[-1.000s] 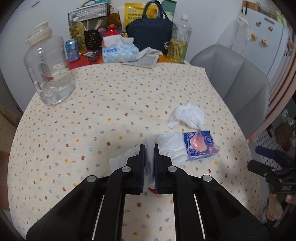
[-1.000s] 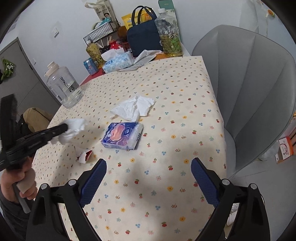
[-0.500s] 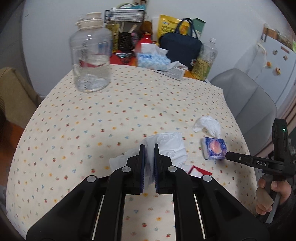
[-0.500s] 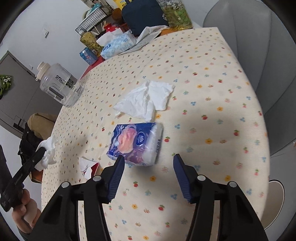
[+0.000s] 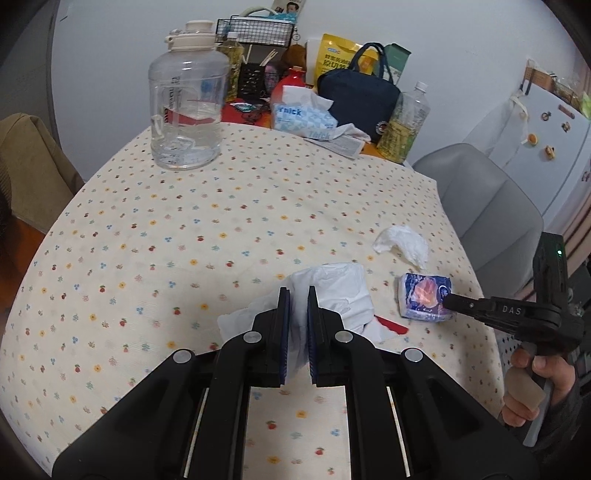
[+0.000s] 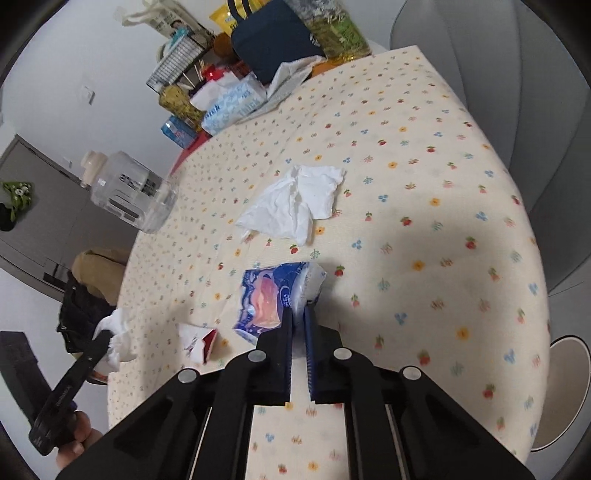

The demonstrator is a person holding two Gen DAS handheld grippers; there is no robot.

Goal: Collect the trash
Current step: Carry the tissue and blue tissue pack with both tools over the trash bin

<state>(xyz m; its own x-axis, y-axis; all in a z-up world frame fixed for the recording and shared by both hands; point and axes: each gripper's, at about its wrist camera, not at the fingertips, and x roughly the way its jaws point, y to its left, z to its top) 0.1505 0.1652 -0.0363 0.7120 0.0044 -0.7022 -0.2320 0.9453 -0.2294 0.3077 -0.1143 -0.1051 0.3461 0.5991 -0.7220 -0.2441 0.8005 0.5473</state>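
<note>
My left gripper (image 5: 298, 291) is shut on a crumpled white tissue (image 5: 332, 291) and holds it above the near side of the table; it also shows in the right wrist view (image 6: 114, 339). My right gripper (image 6: 298, 312) is shut on the near end of a blue tissue pack (image 6: 273, 299), which lies on the tablecloth; the pack also shows in the left wrist view (image 5: 424, 299). A second crumpled white tissue (image 6: 299, 206) lies beyond the pack. A red-and-white wrapper (image 6: 197, 343) lies left of the pack.
A large clear water jug (image 5: 186, 99), a tissue box (image 5: 303, 114), a dark blue bag (image 5: 358, 99), an oil bottle (image 5: 404, 125) and a wire basket (image 5: 258, 33) crowd the table's far side. A grey chair (image 5: 484, 206) stands at the right.
My right gripper moved in over the blue tissue pack and closed from wide open onto its end. My left gripper, still holding the tissue, lifted and drew back toward the near left.
</note>
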